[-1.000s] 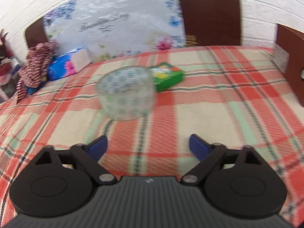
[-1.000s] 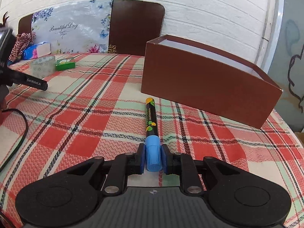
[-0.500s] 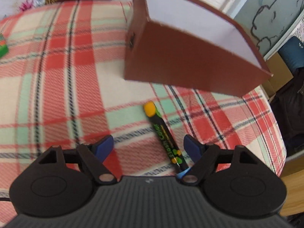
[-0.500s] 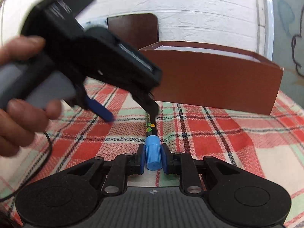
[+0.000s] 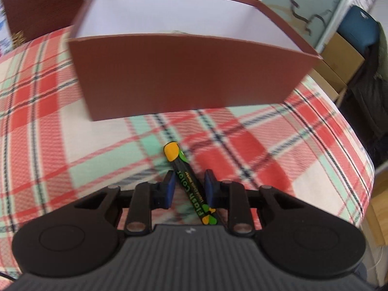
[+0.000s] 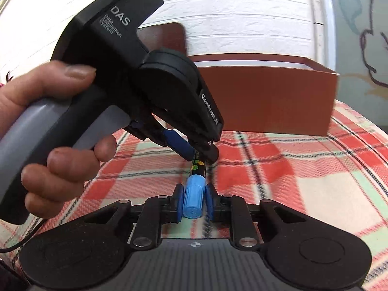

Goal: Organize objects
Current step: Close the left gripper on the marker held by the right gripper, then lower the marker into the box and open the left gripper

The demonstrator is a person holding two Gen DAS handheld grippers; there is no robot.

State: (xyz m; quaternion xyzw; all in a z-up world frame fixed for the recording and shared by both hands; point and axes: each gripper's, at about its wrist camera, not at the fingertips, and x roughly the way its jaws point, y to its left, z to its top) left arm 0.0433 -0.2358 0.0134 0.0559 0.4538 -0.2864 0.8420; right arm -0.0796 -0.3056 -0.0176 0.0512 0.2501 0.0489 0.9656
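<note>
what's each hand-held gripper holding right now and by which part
Both are on one marker. The right hand-held gripper clamps its blue cap. The left hand-held gripper has just been closing around the black barrel; whether its pads press yet cannot be told.

Bright, even daylight in both views. Motion blur smears brown box and plaid cloth in left wrist view. Strong fisheye bending at edges. White brick wall near overexposed. Soft shadows only.
</note>
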